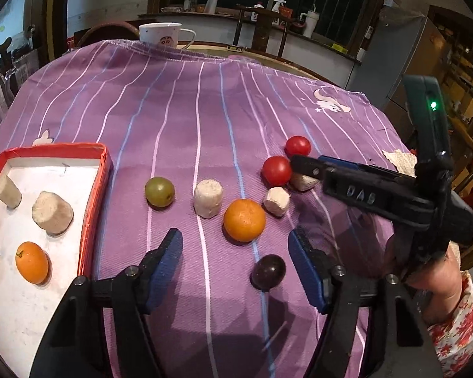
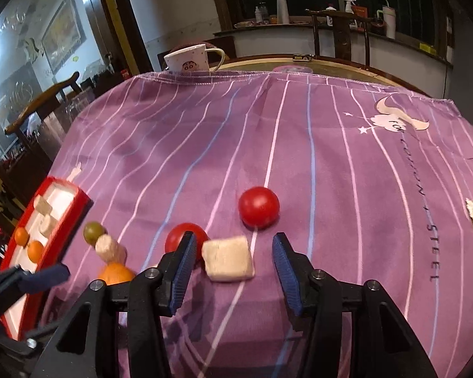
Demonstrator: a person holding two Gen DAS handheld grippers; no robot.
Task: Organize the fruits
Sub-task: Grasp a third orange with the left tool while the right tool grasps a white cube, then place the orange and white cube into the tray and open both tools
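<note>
- Fruits lay scattered over the purple striped cloth (image 1: 179,119) covering the surface; some already sat in the red-rimmed tray (image 1: 93,220) at lower left of the left wrist view, likely the collecting place.
- In the tray: an orange (image 1: 31,262) and two pale cut chunks (image 1: 52,211), with another orange cut off by the frame edge.
- Loose on the cloth: green grape (image 1: 159,191), pale chunk (image 1: 207,198), orange (image 1: 244,219), dark grape (image 1: 268,272), two red tomatoes (image 1: 277,170), and another chunk (image 1: 276,201).
- Left claw (image 1: 235,266) stood fairly wide and empty, pads apart; the loose orange sat just ahead of the gap and the dark grape lay close inside its right pad, so either may be its target.
- Right claw (image 2: 233,267) was partly spread and empty, pointed down at a squarish pale chunk (image 2: 228,263) lying between its pads, nearer the left one and not yet pinched; probably lined up for a pick.
- One tomato (image 2: 182,239) sat partly hidden behind that left pad; a careless close could nudge it rolling.
- A hand (image 1: 438,286) in a floral sleeve held the right tool.
</note>
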